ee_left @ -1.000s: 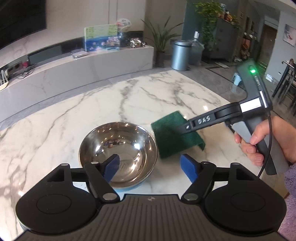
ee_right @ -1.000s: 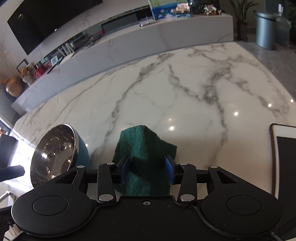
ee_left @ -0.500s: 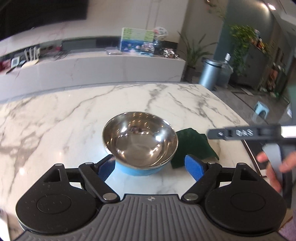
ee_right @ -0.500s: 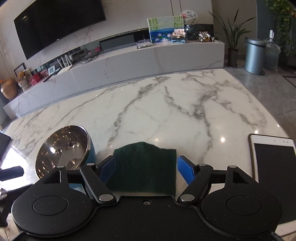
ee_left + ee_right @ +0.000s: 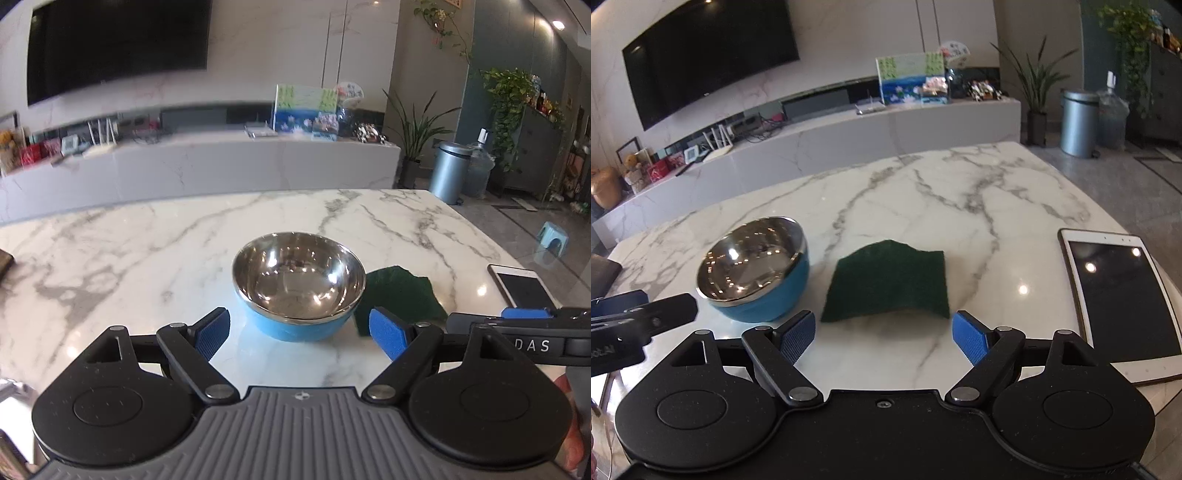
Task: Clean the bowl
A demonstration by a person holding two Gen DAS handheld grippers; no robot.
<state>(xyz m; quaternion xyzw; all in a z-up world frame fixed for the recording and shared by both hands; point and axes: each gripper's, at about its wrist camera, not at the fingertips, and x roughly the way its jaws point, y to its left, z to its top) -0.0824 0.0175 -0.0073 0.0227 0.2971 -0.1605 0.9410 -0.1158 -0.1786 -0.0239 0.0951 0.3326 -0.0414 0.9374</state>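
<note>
Both claws, left and right, stood apart and empty; the steel bowl, unheld beside the scouring pad, risked sliding under scrubbing.

I see steel bowl with blue outer shell on white marbled tabletop | green scouring pad just right of it, apart | white tablet far right at edge | my right fingers before the pad, clear of it

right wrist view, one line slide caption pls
Open right gripper behind green scouring pad, steel bowl beside it.
</note>
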